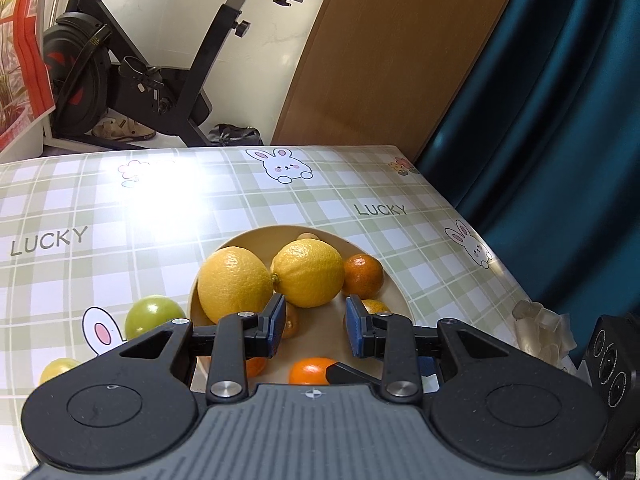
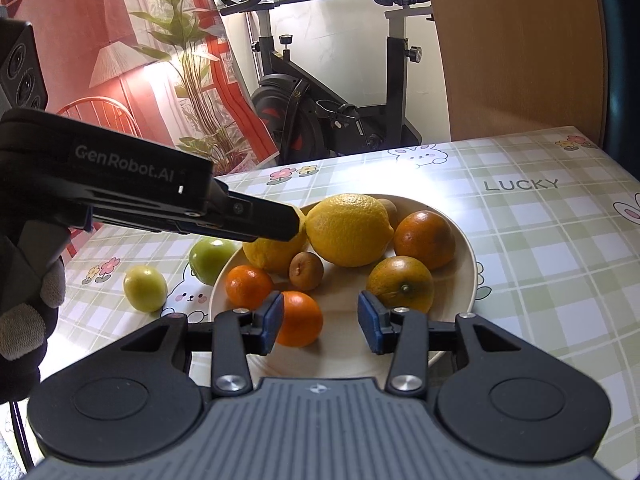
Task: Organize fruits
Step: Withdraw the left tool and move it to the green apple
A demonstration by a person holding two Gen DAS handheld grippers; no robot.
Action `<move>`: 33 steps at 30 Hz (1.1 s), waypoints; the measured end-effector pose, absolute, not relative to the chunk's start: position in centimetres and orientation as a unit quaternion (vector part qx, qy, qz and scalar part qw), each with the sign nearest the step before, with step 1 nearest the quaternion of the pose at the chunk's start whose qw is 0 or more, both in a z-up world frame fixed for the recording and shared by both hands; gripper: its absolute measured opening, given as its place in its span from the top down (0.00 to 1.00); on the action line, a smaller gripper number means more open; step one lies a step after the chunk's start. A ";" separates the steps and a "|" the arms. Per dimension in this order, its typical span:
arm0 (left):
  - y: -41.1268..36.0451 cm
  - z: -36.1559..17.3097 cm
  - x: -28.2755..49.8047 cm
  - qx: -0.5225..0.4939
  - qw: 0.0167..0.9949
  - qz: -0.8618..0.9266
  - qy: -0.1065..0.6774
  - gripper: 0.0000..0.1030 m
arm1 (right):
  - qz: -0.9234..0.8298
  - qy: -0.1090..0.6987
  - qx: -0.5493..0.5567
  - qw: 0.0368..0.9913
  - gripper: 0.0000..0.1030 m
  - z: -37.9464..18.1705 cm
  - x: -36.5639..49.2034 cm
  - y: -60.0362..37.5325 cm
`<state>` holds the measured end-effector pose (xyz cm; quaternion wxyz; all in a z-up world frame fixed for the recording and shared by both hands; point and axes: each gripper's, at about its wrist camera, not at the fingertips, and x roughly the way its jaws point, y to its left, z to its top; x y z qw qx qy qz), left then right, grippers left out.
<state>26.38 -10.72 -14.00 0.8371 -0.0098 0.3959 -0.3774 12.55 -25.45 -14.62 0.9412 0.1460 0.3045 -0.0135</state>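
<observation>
A beige plate [image 2: 466, 268] [image 1: 394, 280] holds two lemons [image 2: 349, 230] [image 1: 308, 273], several oranges [image 2: 425, 239] [image 1: 363, 275] and small brown fruits [image 2: 306, 271]. Two green fruits [image 2: 212, 259] [image 2: 145, 288] lie on the table left of the plate; they also show in the left wrist view [image 1: 154, 316]. My left gripper [image 1: 315, 326] is open and empty, low over the plate's near side; its body [image 2: 160, 196] reaches in from the left over the far lemon. My right gripper [image 2: 320, 322] is open and empty above the plate's near edge, beside an orange [image 2: 298, 318].
The table [image 2: 560, 280] has a green plaid cloth with bunnies and ends at the right by a dark blue curtain [image 1: 560, 100]. A crumpled clear wrapper [image 1: 540, 330] lies near the right edge. An exercise bike [image 2: 332, 92] and a brown board [image 1: 392, 52] stand beyond the table.
</observation>
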 end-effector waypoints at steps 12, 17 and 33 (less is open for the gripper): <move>-3.0 -10.9 27.8 -0.021 0.867 -0.339 0.365 0.67 | 0.024 0.298 0.119 0.947 0.56 -13.4 13.8 -22.8; -0.1 -10.8 28.8 -0.032 0.876 -0.316 0.364 0.67 | 0.044 0.299 0.098 0.948 0.56 -13.1 15.1 -21.4; 1.2 -15.5 32.4 -0.075 0.864 -0.300 0.397 0.66 | 0.104 0.309 -0.011 0.945 0.56 -14.0 20.7 -17.1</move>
